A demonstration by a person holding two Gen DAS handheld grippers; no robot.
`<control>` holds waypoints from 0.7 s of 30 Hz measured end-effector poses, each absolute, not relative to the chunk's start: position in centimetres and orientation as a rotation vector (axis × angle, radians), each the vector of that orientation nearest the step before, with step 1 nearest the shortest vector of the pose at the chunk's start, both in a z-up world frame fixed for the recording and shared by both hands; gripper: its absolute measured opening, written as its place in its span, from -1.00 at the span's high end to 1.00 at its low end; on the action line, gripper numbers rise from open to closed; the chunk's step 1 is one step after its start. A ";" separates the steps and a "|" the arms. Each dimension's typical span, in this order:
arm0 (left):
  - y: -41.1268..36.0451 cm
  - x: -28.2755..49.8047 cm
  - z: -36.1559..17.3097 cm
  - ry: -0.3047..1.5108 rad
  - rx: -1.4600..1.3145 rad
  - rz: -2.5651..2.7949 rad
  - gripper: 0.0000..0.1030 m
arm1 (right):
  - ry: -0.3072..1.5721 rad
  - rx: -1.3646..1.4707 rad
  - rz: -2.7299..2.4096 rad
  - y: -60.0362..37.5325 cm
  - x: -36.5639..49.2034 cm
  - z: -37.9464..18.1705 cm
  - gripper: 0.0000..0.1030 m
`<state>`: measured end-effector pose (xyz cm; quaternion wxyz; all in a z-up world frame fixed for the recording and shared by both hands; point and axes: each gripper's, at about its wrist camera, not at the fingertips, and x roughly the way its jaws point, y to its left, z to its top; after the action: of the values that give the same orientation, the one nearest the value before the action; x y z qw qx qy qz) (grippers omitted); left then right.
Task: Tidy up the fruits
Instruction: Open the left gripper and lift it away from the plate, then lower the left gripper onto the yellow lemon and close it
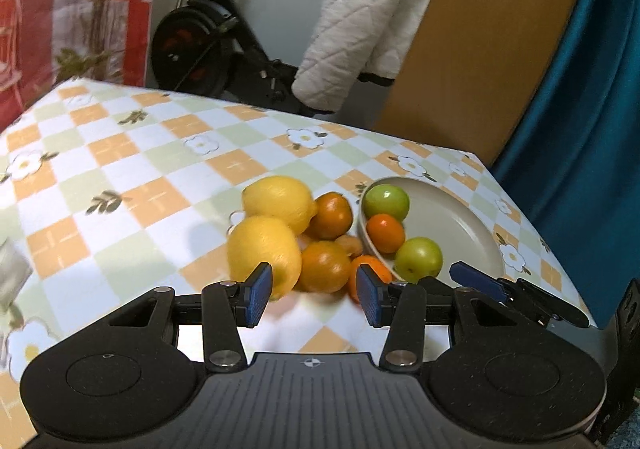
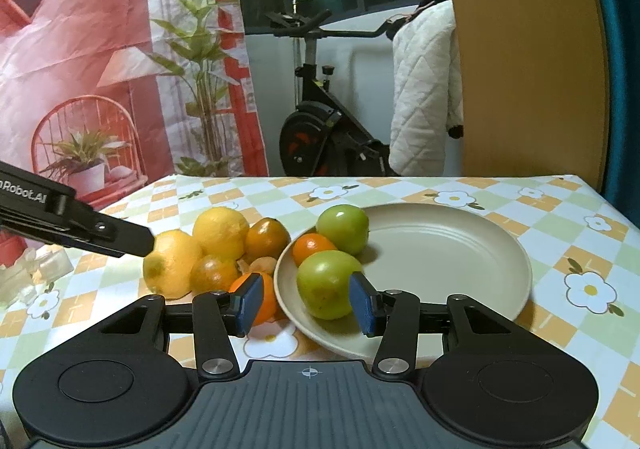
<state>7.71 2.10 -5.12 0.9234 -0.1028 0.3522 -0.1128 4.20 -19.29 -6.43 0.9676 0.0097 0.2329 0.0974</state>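
Mid-sorting: plate [image 2: 460, 249] holds two green fruits and one orange [image 2: 312, 247]; lemons [image 2: 218, 227] and remaining fruits left of plate on desk [image 2: 560, 289]; both jaws apart, empty; next we grasp one.

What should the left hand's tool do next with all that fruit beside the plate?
Probably ease forward and close on the small orange mandarin lying just off the beige round plate. The left gripper is open and empty, that fruit sits nearest its fingers, and the plate holds only three fruits.
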 end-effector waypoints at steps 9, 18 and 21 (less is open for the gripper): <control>2.7 6.7 -6.5 0.760 -0.236 -0.256 0.05 | 0.499 -0.037 0.225 -17.8 3.5 -6.5 0.15; 3.5 6.1 -6.8 0.733 -0.240 -0.251 0.05 | 0.526 -0.070 0.240 -16.2 2.8 -6.5 0.15; 3.9 6.0 -6.5 0.716 -0.241 -0.240 0.05 | 0.538 -0.070 0.243 -16.0 2.9 -6.5 0.15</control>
<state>6.03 3.94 -6.49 0.9225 -0.1174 0.3485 -0.1170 2.91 -16.00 -6.49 0.9562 -0.0343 0.2649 0.1195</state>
